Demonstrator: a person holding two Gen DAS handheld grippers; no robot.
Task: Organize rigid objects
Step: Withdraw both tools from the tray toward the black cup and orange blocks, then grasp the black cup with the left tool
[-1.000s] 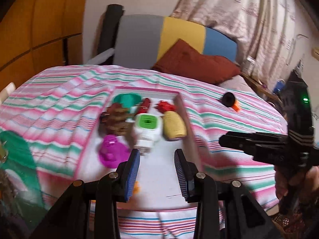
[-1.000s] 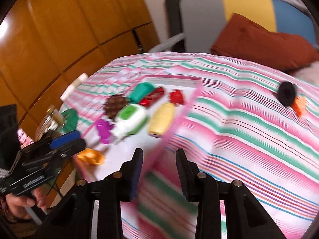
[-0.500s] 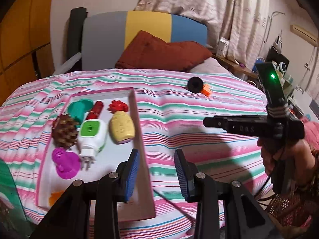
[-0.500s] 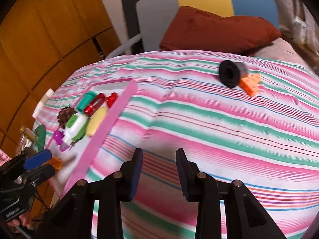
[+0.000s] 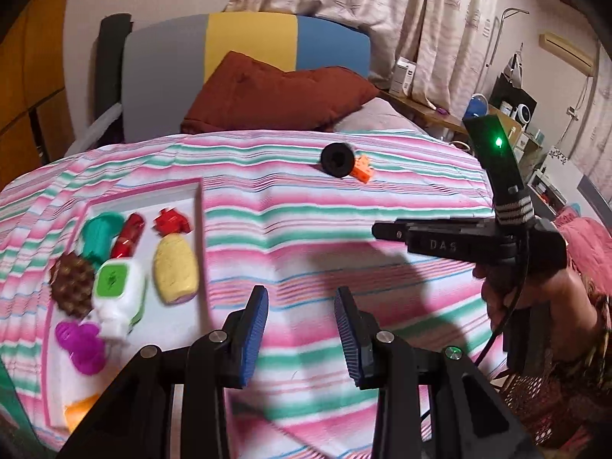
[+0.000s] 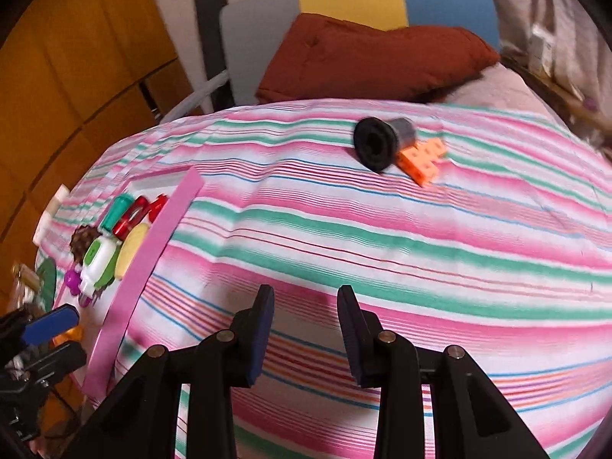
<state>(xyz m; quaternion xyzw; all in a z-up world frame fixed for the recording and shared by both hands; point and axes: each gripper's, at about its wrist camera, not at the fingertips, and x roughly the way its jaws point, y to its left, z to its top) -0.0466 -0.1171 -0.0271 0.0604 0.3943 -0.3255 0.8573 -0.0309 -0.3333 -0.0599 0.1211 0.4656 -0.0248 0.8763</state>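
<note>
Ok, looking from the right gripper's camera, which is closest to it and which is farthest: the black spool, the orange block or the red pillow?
From the right gripper, jaws open and empty:
1. The black spool, lying on the striped blanket, ahead and slightly right.
2. The orange block, touching the spool on its right; almost level, so too close to call.
3. The red pillow, clearly farthest, at the head of the bed.

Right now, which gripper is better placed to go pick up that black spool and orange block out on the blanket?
Right. The right gripper is open and faces the black spool and orange block; the left gripper sits nearer the pink tray.
</note>
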